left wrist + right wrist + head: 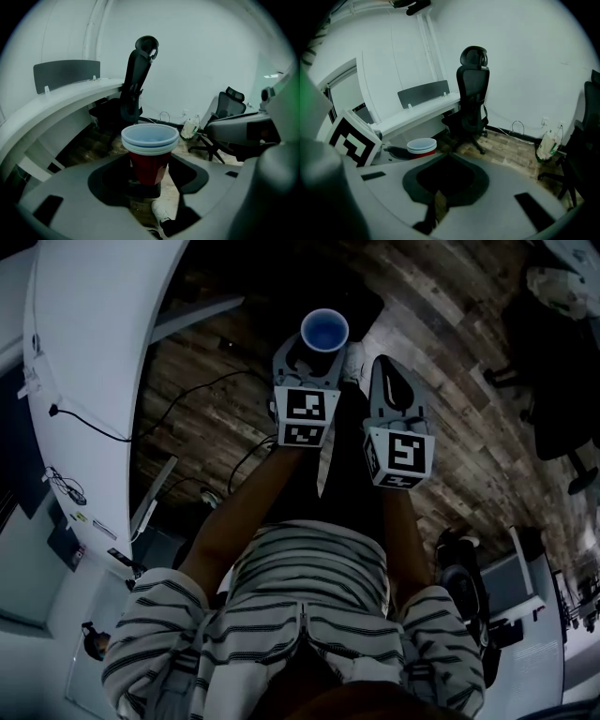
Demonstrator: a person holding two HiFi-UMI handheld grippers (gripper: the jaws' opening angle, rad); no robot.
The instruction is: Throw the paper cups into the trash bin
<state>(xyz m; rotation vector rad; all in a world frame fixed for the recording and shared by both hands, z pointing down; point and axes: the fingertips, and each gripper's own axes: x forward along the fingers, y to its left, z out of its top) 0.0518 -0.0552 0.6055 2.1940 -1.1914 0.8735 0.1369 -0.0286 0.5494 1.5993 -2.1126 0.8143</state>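
Head view: my left claw (317, 357) clamps the stacked paper cups (324, 331), upright at its twelve o'clock. Left gripper view: the grip seems low in this dim picture, so tilting could shed the top cup. Right gripper view: my right claw (446, 157) is closed and empty.

Beneath you runs a dark floor (450, 324) of wood planks. A curved white table (94, 334) stands on it at your left, with a grey upright panel (423, 93) on its top. A black office chair (471, 93) stands on the floor beside the table, a pale bag (547, 140) sits near the wall, and your white shoe (161, 211) rests on the planks.
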